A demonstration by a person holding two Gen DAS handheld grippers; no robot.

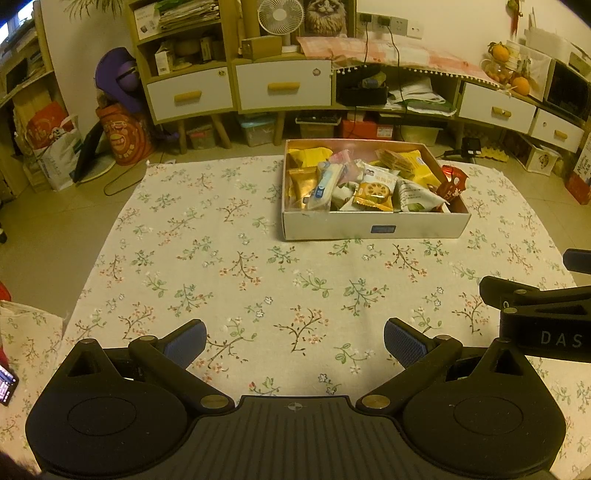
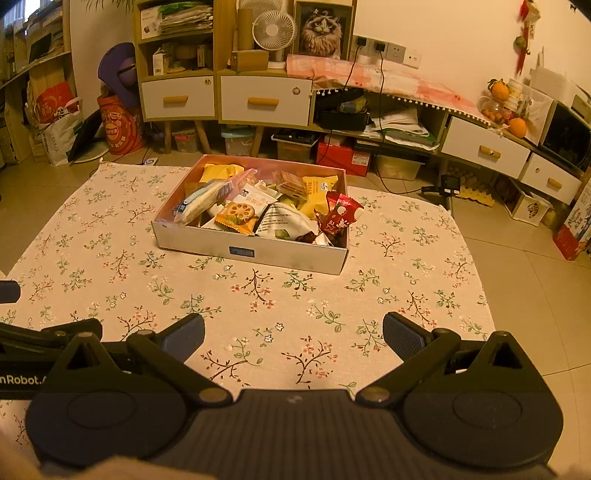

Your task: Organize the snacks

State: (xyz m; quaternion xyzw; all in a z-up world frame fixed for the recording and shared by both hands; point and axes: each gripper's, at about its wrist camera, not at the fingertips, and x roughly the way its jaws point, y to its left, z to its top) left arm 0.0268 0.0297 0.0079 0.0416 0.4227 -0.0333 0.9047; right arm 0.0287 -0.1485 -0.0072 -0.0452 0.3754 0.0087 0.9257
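Flowered cloth (image 1: 229, 236) is spread on the floor; box (image 2: 258, 254) is set on it, packed with snack packets (image 2: 236, 216). A red packet (image 2: 338, 218) is propped at its right corner. Left gripper (image 1: 295, 341) and right gripper (image 2: 293, 338): fingers spread, nothing held

home living room: a cluttered drawer cabinet (image 2: 264, 98), desk fan (image 2: 274, 31), cat picture (image 2: 321, 31) and oranges (image 2: 517, 125) are seen.

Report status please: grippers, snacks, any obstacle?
Left gripper open, empty. Right gripper open, empty. Snacks piled in box. Cloth between: nothing blocking.
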